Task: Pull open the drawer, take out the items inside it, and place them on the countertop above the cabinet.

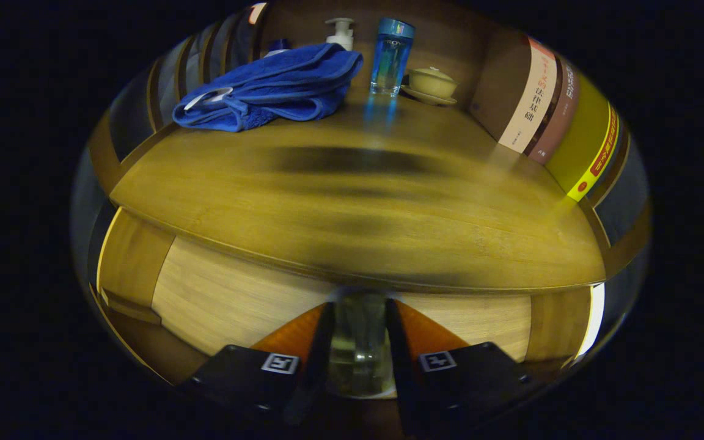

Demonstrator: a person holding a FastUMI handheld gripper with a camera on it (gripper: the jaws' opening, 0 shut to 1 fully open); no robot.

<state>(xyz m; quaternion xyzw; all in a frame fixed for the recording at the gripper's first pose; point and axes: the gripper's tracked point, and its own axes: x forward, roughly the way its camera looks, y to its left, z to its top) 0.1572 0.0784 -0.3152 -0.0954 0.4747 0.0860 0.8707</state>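
Observation:
A clear glass [361, 348] stands upright between my two fingers, and my gripper [359, 308] is shut on it. The glass's rim reaches about level with the front edge of the wooden countertop [352, 214], which spreads out just beyond and above the fingers. Below that edge, behind the glass, is the pale wood drawer front [230, 299]. I cannot see inside the drawer.
At the back of the countertop lie a folded blue towel [266, 88], a white pump bottle [341, 32], a blue transparent bottle [392, 55] and a lidded ceramic cup on a saucer [430, 84]. Several books [547, 110] lean along the right side.

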